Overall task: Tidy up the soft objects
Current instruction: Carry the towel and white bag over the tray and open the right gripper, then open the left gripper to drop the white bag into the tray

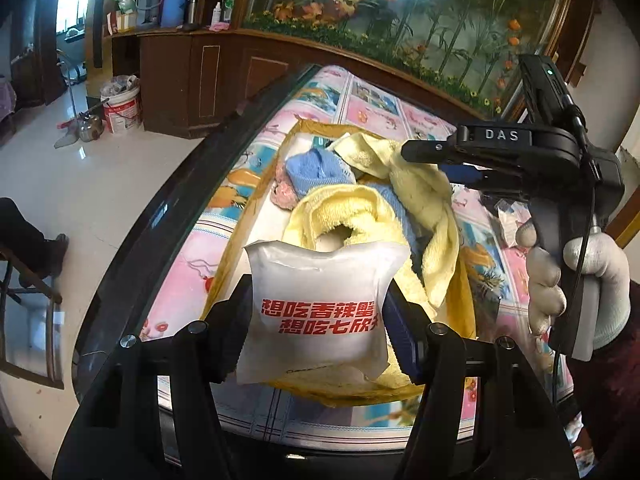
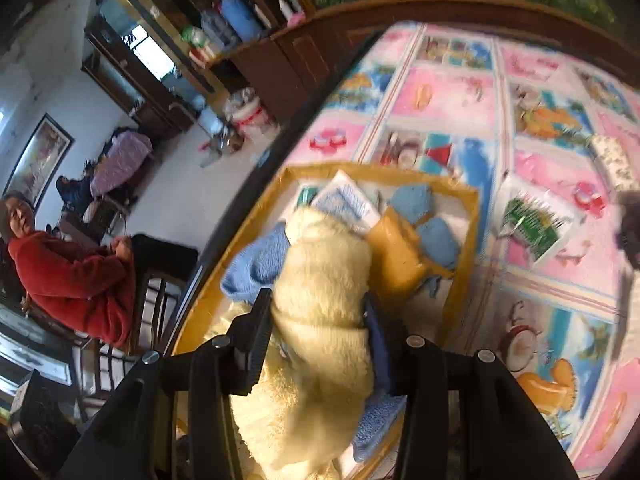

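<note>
Starting at the left, the left gripper (image 1: 316,320) pinches a white tissue pack (image 1: 316,312) with red printed characters, its jaws pressed narrow against both sides of the pack. It hangs above the near end of a yellow-rimmed box (image 1: 256,200) that sits on the patterned tablecloth (image 1: 372,96). Inside the box lie a blue knitted cloth (image 1: 316,172), a small pink knit piece (image 1: 284,194) just beside it, and a pale yellow towel (image 1: 352,208) bunched across the middle. Further right, the right gripper (image 1: 424,152) clamps a hanging fold of that yellow towel, held by a white-gloved hand (image 1: 576,276). From the right wrist camera, the towel (image 2: 324,280) fills the gap between the jaws, which squeeze it from both sides above the box (image 2: 468,216). To the right on the cloth lies a green-and-white packet (image 2: 532,224).
</note>
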Motion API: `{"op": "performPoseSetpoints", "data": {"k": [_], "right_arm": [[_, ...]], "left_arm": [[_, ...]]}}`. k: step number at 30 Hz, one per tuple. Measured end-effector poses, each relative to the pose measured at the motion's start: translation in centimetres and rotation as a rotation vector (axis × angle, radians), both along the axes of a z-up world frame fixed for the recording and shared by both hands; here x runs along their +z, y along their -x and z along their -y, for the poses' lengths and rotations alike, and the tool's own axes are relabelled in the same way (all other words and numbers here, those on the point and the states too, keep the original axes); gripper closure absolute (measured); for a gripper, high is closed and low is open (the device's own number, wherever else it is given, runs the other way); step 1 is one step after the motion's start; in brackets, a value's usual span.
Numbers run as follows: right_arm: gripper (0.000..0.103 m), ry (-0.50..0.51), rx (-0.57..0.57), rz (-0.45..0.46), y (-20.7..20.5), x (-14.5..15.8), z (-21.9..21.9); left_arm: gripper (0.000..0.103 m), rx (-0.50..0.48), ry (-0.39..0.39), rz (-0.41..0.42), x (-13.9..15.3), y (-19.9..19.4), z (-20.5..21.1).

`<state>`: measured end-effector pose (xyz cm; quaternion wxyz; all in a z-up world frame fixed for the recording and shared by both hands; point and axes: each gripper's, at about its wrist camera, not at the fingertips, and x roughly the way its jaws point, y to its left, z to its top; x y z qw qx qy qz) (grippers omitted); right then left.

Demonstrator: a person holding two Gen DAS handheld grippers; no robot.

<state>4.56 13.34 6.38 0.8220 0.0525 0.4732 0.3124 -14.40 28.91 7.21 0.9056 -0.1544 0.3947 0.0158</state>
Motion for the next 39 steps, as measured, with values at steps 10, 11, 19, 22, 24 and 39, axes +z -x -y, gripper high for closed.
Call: {"op": "performPoseSetpoints", "data": {"k": [10,11,19,22,24,39], "right_arm": [[0.059,-0.141,0.239,-0.167,2.0,-1.7,-4.0],[0.060,-0.144,0.243,-0.204,1.8,-2.3,-4.2],[0.062,0.030,0.127,-0.002,2.9,1.3,-2.7],[0.060,-0.027,0.100,0.014,2.6,2.7,-1.3],[0.060,-0.080,0.084,0.032,2.6,3.6,-0.5],[0.063,-0.174,0.086,-0.334,-0.5,-4.1,-1.2]], "left_arm": [[0.037,0.059,0.038,-0.034,-0.8,-0.4,-1.1],[0.037,0.064,0.042,-0.067,-1.4,-0.9,-1.3],[0.035,0.043,0.106,-0.099,-3.0,-3.8,-1.2],[0.035,0.060,0.127,-0.069,-2.3,-3.0,-1.7],[0.035,0.065,0.121,-0.048,-1.7,-2.4,-1.8],[0.035,0.100,0.090,0.042,0.0,-1.2,-1.8]]}}
